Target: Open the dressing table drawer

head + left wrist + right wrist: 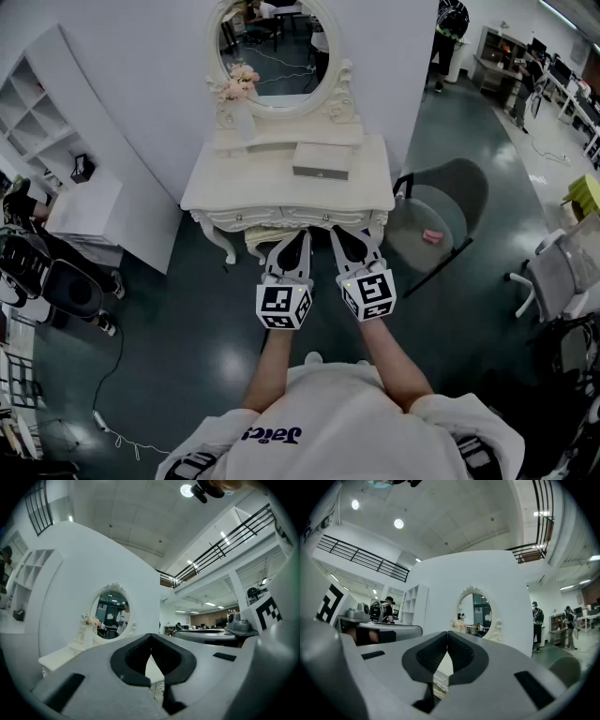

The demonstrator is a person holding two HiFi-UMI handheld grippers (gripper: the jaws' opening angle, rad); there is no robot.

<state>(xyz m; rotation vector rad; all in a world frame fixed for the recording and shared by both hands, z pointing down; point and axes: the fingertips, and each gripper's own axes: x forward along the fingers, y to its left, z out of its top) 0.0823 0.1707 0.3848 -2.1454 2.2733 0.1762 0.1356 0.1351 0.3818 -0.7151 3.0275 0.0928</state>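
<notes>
The left tool and the right tool are held side by side and level. Each is clenched on nothing, with its black pads meeting at the tips. The left gripper view shows the left tool with only a slit of pale furniture below the closed tips. The right gripper view shows the same for the right tool.

Straight ahead of both tools stands the white dressing bench. Its drawer lies in the carved front apron just beyond the tips and is shut flush. From the head view I cannot tell whether either tip touches the front.

Farther ahead, on the benchtop, a small grey-fronted box sits in line with the right tool. A vase of pink flowers stands beyond the left tool. Behind them is the oval mirror.

A cream stool is tucked under the bench, just left of the left tool. A grey chair stands well off to the right of the right tool, with a small pink object on its seat. White shelving stands far to the left of the left tool.
</notes>
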